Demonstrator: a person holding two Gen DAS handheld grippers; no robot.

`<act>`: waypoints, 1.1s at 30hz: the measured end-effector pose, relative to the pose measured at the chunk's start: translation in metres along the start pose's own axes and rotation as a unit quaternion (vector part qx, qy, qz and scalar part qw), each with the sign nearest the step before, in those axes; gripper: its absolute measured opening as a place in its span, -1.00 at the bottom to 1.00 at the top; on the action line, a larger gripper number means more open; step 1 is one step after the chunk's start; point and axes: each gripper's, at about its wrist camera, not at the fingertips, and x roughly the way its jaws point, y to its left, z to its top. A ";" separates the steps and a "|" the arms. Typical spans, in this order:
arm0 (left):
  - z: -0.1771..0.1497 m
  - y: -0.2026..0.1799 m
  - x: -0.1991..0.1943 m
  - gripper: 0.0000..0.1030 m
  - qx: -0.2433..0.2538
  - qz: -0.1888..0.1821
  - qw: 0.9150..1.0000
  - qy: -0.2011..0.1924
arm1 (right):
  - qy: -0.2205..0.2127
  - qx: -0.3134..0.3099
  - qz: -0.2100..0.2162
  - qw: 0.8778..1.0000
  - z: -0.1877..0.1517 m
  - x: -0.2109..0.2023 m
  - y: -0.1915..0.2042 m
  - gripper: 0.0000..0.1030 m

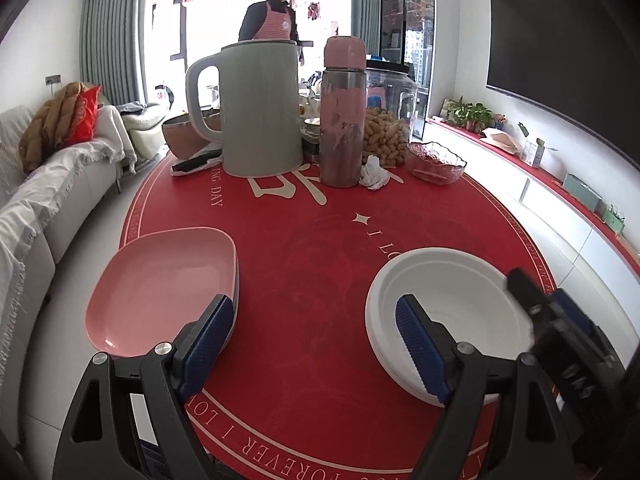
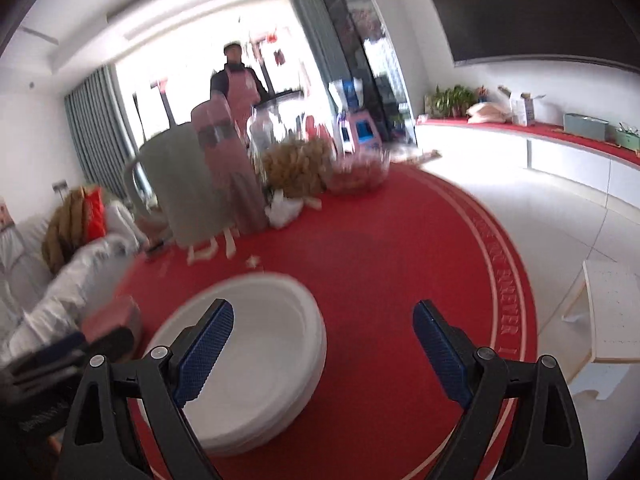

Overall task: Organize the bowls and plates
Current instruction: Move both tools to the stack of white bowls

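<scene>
Bright daylight from blown-out window (image 1: pixel 224 40) far ahead of left gripper; fisheye bends edges, dark corners. Right wrist view motion-blurred, esp. beyond the fingers.

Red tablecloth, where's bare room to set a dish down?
Free: the red tablecloth between the pink plate and the white plates, up to the kettle. Crowded: the far edge, with kettle, thermos, peanut jar and glass bowl.
</scene>
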 end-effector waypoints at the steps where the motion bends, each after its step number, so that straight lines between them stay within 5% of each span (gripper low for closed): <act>1: -0.001 0.000 0.001 0.67 -0.002 0.000 1.000 0.002 | -0.002 0.006 -0.001 1.000 0.000 -0.001 -0.003 0.79; 5: -0.005 -0.002 0.004 0.67 -0.002 -0.003 1.000 0.010 | 0.016 0.031 -0.011 0.999 0.000 0.005 -0.014 0.99; 33: 0.012 -0.009 0.021 0.67 0.013 -0.010 0.998 0.058 | 0.090 0.028 -0.023 0.995 -0.014 0.021 -0.014 0.99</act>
